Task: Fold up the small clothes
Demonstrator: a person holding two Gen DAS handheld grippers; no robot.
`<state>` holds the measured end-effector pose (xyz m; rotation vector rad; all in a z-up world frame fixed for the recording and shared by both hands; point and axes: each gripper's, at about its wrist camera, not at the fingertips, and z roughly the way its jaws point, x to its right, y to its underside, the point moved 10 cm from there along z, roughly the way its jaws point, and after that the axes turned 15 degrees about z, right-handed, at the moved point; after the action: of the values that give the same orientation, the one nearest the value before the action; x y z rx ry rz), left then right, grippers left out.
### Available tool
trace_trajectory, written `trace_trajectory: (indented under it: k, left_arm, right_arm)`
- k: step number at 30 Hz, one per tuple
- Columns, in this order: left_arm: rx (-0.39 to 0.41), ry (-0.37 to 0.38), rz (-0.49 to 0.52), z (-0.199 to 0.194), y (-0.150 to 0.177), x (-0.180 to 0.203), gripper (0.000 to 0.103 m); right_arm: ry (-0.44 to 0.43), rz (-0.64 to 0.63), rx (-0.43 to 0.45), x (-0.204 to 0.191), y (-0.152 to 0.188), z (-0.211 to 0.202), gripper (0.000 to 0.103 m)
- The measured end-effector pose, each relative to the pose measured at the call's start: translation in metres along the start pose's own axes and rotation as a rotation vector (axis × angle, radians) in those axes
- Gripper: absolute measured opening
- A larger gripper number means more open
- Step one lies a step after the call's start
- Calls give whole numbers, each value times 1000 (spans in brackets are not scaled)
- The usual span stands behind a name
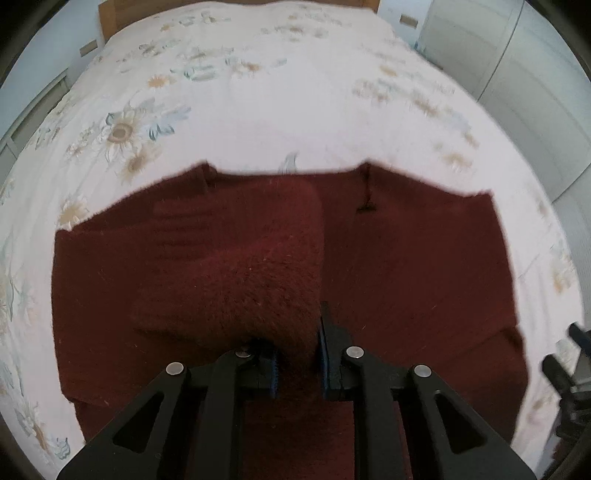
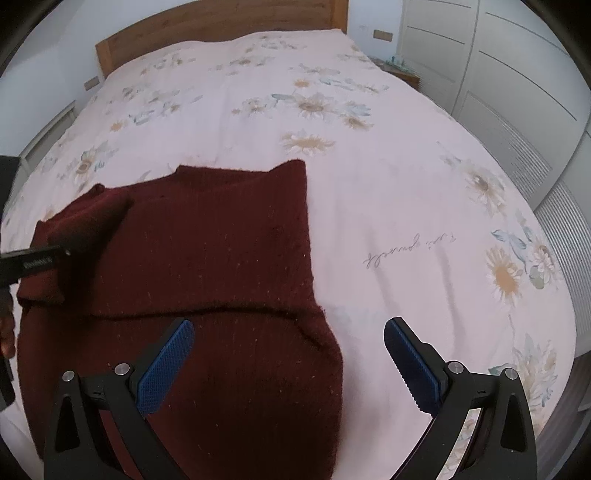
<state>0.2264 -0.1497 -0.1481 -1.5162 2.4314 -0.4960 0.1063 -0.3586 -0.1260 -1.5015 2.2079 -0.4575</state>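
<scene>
On a floral bedspread [image 2: 369, 206], I work 2 grippers over a dark red knit sweater [image 2: 221, 240] lying at the bed's near end. My left gripper [image 1: 298, 354] is pinched tight on a fuzzy fold of the sweater, held raised above the garment's body. My right gripper [image 2: 288, 354] hangs with its jaws spread wide and nothing between them, over the sweater's right edge. As I judge it, a side fold is under way; next I lay the flap down flat and let go.

Home bedroom: bed [image 2: 369, 192] with floral cover, wooden headboard [image 2: 221, 26], probably white wardrobe doors [image 2: 517, 92] alongside.
</scene>
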Motion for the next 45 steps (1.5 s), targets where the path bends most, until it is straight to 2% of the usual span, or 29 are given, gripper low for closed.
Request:
trace_trajectory:
  k: [5,11,13,15,18,19,25,30,36,41,45]
  left_arm:
    - [-41,2,7,20,12,1,19]
    - [-80,6,9,25,22,3,52]
    - [-89,-2,22,24,23,5,68]
    - [-125,-8,28,23,28,4,78]
    - [-129,24,18,17,32,5,96]
    - [-126,23,21,15,32,4,99]
    - [-110,9,83,-9,41,-5,100]
    - [-107,-21,96,-28,59,-35,100]
    - [-111,-150,111,-49,80,-91,99]
    - [-128,-162,57,-44,112,-135,99]
    - [-146,-178,47,-30,128,-155,98]
  right_arm:
    - [-6,0,-13,-2,3,5,103]
    - [-5,-2,-21,-1,5,7,103]
    - [-5,1,-22,0,5,7,103]
    - [-8,5,-24,1,5,7,103]
    - [-9,1,-24,2,7,5,103]
    - [-9,0,-24,2,7,4,103]
    - [-20,20,-28,5,8,3,103]
    - [-20,11,-30,4,10,0,103]
    - [-20,-8,-34,-5,13,-1,103]
    - [-20,-32,-49,-18,18,4,103]
    - [-17,-59,-61,-29,22,8,103]
